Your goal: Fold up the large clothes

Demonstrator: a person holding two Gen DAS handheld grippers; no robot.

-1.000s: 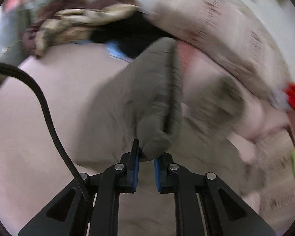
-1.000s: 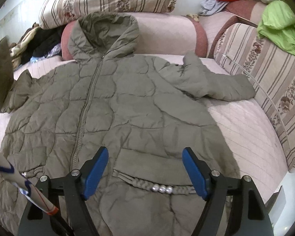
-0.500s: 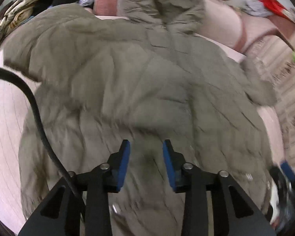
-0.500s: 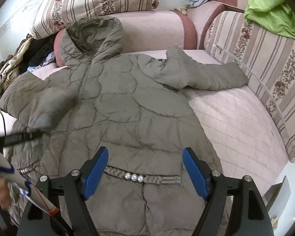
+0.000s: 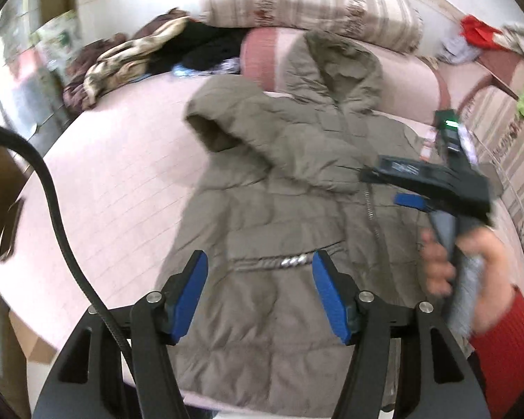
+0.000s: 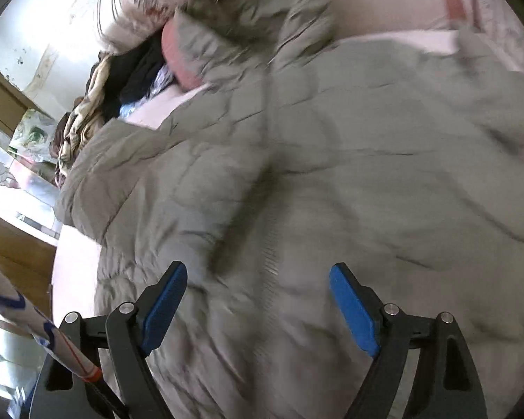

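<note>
Coat, olive-grey quilted, hooded, padded (image 5: 279, 237): lies front up on a pale pink quilted sofa seat (image 5: 122, 181), zip (image 5: 368, 206) closed and running up the middle, hood (image 5: 332, 70) resting against the pink bolster at the back, hem toward the front edge nearest the cameras. Long axis: hem to hood, front edge to backrest; the hood end points away from the person. Left sleeve (image 5: 258, 129) is already laid across the chest, cuff near the zip; a braided pocket trim with pearly beads (image 5: 290, 262) shows below it. Step in hand, by judgement: sleeve-folding, first sleeve done, second not yet taken; the far sleeve is blurred in the right wrist view and its lie cannot be told. Left gripper (image 5: 260, 296): blue pads apart, having just been opening, nothing between them, hanging over the lower coat body clear of the cloth. Right gripper (image 6: 258, 309): pads spread wide, having just opened a little further, empty, close above the coat's chest; in the left wrist view it appears in a hand (image 5: 471, 262) with a red sleeve (image 5: 503, 342) over the coat's right half. Next move likely calls for the right gripper to reach the outer sleeve, pinch it near the cuff and carry it inward over the chest; thick padding will spring back, so a firm bite is advisable.
</note>
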